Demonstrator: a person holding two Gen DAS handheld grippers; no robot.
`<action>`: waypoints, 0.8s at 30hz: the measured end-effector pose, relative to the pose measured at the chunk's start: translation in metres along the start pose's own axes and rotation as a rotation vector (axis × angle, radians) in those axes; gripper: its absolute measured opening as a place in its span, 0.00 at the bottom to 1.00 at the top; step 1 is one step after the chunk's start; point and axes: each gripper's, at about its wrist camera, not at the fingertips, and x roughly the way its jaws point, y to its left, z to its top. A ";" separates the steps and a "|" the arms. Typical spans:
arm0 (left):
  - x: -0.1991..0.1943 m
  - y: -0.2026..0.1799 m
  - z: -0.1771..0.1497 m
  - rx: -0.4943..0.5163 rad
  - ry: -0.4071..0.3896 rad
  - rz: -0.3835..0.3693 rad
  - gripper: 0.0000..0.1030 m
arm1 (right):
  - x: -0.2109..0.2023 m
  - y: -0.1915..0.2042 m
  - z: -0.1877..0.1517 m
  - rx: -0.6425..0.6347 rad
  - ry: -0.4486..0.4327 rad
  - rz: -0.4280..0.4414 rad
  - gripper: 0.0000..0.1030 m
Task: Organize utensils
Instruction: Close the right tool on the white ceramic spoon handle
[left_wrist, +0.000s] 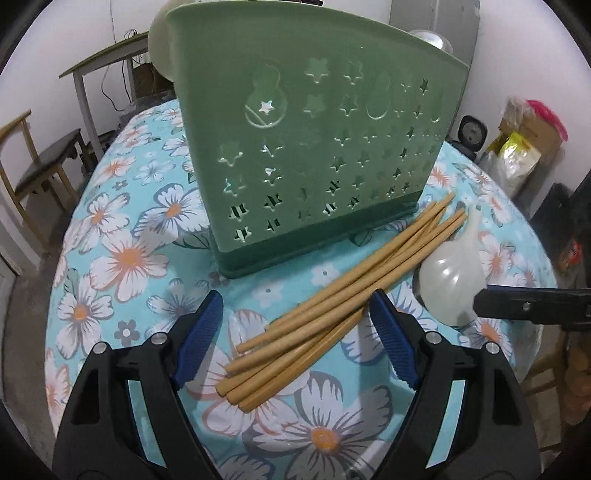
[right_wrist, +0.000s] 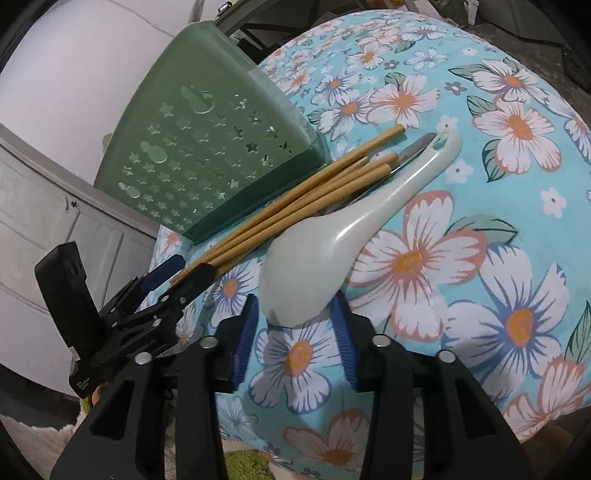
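- Chopsticks (left_wrist: 325, 295) lie bundled on the floral tablecloth (left_wrist: 122, 258), long axis running 7 to 1 o'clock, between the spread jaws of the left gripper (left_wrist: 295, 339).
- Green holder (left_wrist: 314, 147) stands at 12 o'clock.
- White spoon (right_wrist: 332, 240) bowl sits between the right gripper (right_wrist: 295, 339) pads, apparently unpinched; handle points 1 o'clock.

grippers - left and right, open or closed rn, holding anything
Left gripper: open, jaws wide around the near ends of the chopsticks, not gripping them.
Right gripper: open, jaws either side of the white spoon bowl; a pad's touch cannot be told.
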 end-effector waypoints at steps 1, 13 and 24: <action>0.002 0.001 -0.001 0.003 0.014 -0.008 0.78 | 0.001 0.000 0.001 0.005 0.002 0.002 0.36; -0.001 0.002 -0.019 0.031 0.030 -0.076 0.92 | -0.008 -0.011 0.001 0.045 0.007 0.030 0.36; -0.014 -0.001 -0.024 0.019 0.029 -0.100 0.92 | -0.011 -0.027 -0.003 0.150 -0.002 0.127 0.20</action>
